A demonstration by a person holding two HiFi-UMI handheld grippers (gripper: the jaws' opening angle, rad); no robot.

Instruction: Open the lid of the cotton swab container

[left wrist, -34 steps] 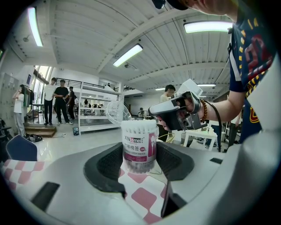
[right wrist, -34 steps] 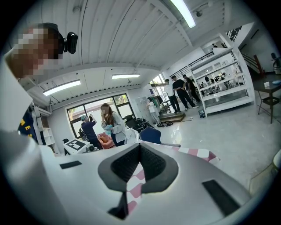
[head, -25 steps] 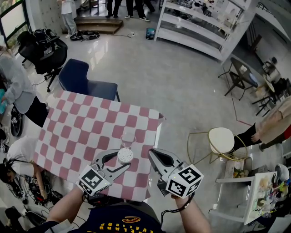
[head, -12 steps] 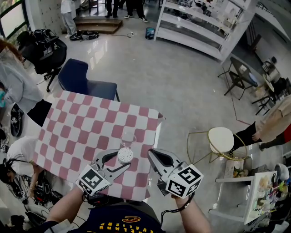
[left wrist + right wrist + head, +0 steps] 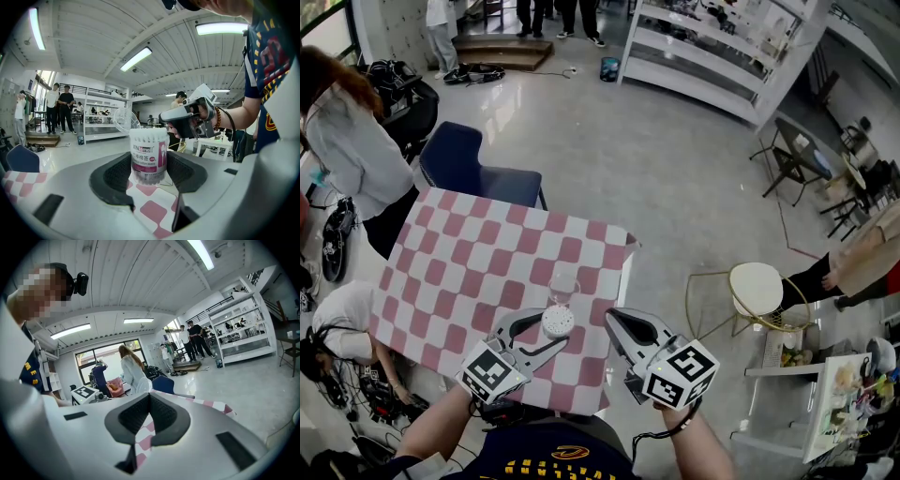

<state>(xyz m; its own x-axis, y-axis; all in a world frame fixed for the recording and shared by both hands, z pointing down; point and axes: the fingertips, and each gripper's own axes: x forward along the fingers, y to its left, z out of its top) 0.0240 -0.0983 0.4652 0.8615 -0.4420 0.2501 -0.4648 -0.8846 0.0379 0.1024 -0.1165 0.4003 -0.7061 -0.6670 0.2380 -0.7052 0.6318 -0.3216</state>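
The cotton swab container stands near the front edge of the pink-and-white checked table, its white swab tips showing on top. Its clear lid is flipped back on the far side. My left gripper is shut on the container; in the left gripper view the labelled container sits between the dark pads, and the lid stands tilted behind its rim. My right gripper hovers just right of the container, shut and empty. Its jaws meet over the table edge.
A blue chair stands at the table's far side. A person in grey stands at the far left corner, and another crouches at the left. A round stool is on the floor to the right.
The person in grey has stepped closer to the table's far left corner. Both grippers and the container have stayed where they were.
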